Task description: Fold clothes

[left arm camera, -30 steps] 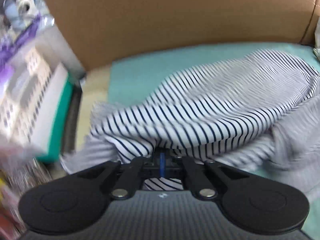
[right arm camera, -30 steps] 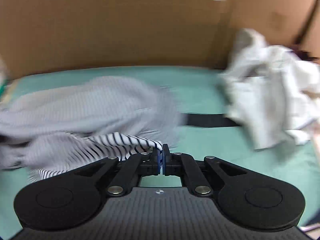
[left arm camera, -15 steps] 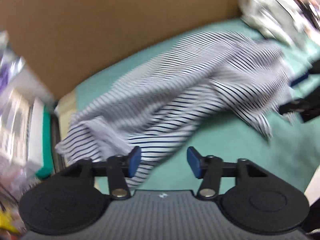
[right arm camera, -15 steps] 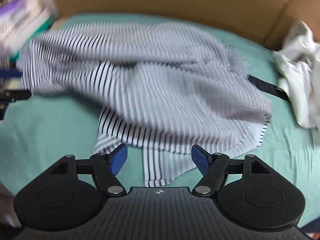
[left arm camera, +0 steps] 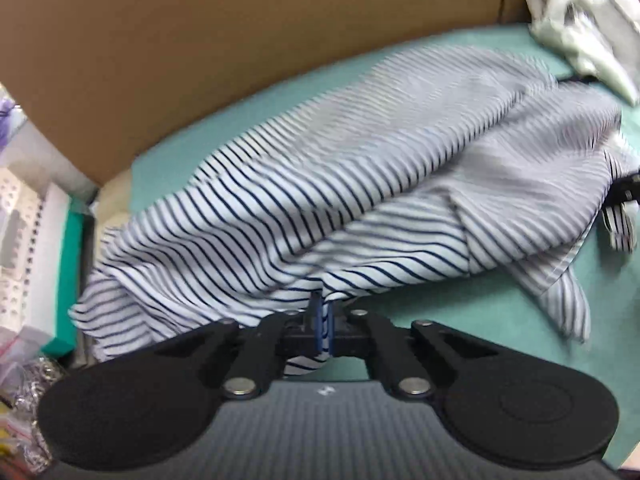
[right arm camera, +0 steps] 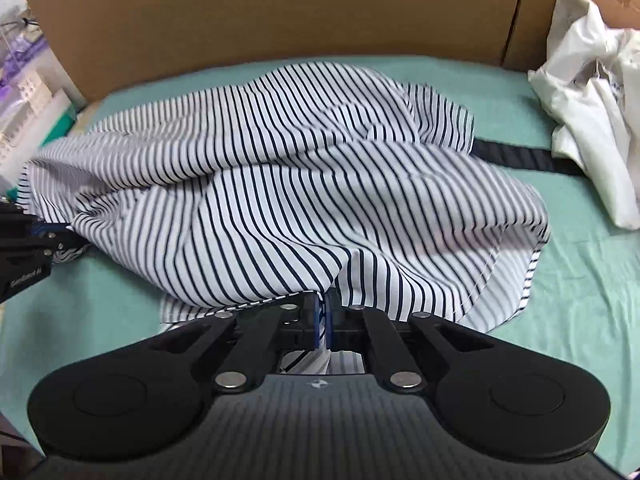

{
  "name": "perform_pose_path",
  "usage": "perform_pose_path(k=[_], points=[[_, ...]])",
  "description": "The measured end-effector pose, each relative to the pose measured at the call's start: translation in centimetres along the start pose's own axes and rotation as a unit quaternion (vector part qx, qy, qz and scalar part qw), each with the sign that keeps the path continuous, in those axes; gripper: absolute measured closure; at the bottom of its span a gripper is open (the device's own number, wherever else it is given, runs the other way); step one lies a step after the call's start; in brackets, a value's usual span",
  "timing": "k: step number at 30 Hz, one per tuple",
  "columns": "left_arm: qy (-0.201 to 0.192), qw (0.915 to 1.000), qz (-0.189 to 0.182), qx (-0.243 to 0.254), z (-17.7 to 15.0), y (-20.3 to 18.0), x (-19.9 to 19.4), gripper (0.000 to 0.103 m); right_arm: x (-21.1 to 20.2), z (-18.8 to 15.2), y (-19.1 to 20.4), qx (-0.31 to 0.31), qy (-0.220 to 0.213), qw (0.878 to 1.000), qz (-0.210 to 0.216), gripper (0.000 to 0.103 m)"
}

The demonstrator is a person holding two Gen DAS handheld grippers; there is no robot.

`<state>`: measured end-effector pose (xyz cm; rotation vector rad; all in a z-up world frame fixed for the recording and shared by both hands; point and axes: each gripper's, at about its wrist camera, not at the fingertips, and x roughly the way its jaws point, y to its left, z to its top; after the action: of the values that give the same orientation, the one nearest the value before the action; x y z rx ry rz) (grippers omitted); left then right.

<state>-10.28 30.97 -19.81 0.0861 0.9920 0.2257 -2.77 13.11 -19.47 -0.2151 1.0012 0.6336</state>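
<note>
A white shirt with dark blue stripes lies crumpled across the green sheet; it also shows in the right wrist view. My left gripper is shut on the shirt's near edge, with cloth pinched between the blue pads. My right gripper is shut on another part of the near edge. The left gripper shows at the left edge of the right wrist view, and part of the right gripper at the right edge of the left wrist view.
A brown cardboard wall stands behind the sheet. A crumpled white garment lies at the back right, also in the left wrist view. A dark strap lies by it. Boxes and clutter stand off the left edge.
Both grippers let go of the shirt about half a second ago and stood open above it. Now both have shut again on its near edge.
</note>
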Motion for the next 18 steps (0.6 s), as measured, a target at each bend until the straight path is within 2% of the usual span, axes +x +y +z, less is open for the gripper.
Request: perform_pose_path(k=[5,9,11,13,15,17,18], points=[[-0.028,0.9991,-0.030,-0.005,-0.2,1.8,-7.1,0.103,-6.2,-0.3,0.2,-0.062,0.019,0.994,0.086,0.100],[-0.048,0.9977,-0.023,-0.042,0.0,4.6,-11.7,0.101,-10.5,-1.3,0.2,-0.096,0.049,0.981,0.160,0.100],[-0.047,0.9968,-0.018,-0.062,-0.1,5.4,-12.4,0.084,-11.1,-2.2,0.4,-0.122,0.076,0.972,0.185,0.097],[-0.035,0.9973,-0.004,-0.064,-0.4,5.2,-12.1,0.074,-10.5,-3.3,0.7,-0.143,0.110,0.964,0.193,0.087],[-0.016,0.9983,-0.007,-0.055,-1.3,4.1,-11.9,0.069,-10.0,-4.2,0.8,-0.156,0.140,0.957,0.199,0.062],[0.002,0.9988,-0.026,-0.041,-2.5,2.4,-12.0,0.044,-10.0,-4.3,-0.1,-0.143,0.145,0.958,0.202,0.054],[0.007,0.9989,-0.033,-0.034,-3.2,1.4,-12.1,0.038,-10.0,-4.3,-0.7,-0.133,0.139,0.961,0.199,0.048]])
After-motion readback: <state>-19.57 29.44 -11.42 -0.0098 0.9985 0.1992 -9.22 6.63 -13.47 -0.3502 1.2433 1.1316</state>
